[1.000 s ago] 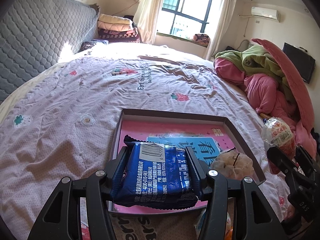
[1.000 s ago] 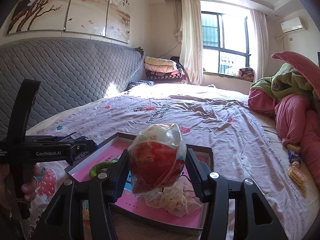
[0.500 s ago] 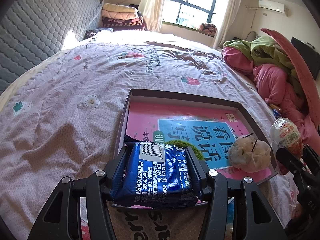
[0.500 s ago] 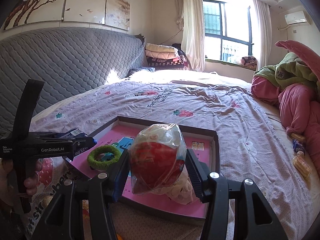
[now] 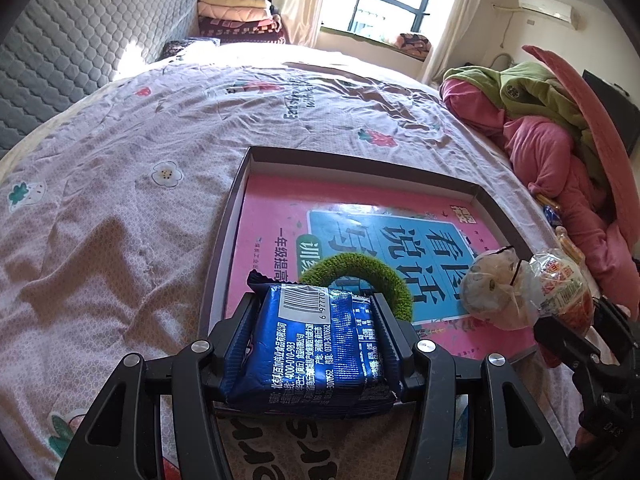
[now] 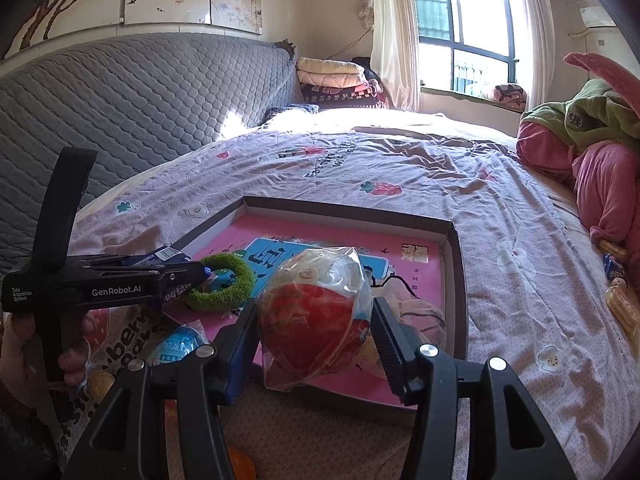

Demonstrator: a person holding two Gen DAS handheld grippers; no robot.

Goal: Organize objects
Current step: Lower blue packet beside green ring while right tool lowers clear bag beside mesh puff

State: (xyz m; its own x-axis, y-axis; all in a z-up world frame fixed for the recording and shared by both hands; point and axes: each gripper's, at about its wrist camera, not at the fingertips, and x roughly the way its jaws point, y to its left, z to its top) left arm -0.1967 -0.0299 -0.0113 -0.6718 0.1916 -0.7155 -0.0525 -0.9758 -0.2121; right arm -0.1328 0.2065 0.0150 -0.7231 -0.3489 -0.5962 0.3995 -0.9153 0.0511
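Note:
A shallow dark-walled box [image 5: 352, 159] [image 6: 452, 240] lies on the bed with a pink and blue book covering its floor. My left gripper [image 5: 314, 312] [image 6: 200, 272] is shut on a blue snack packet [image 5: 316, 344] [image 6: 162, 256], held over the box's near left corner. A green fuzzy ring [image 5: 376, 276] [image 6: 228, 286] lies in the box just past it. My right gripper [image 6: 314, 316] is shut on a red snack in a clear wrapper [image 6: 316, 312] [image 5: 560, 284], above the box's near right part. A pale bagged item [image 5: 494, 296] [image 6: 416, 312] lies in the box beneath it.
The bed sheet [image 5: 120, 220] is lilac with flower prints. Pink and green bedding [image 5: 560, 128] is heaped at the right edge. Small snacks [image 6: 618, 284] lie beside that heap, others [image 6: 176, 346] near the box's front left. A grey padded headboard [image 6: 140, 104] stands on the left.
Both grippers sank toward the box and tilted further down, each keeping its snack. The green ring and more of the book's cover have come into view.

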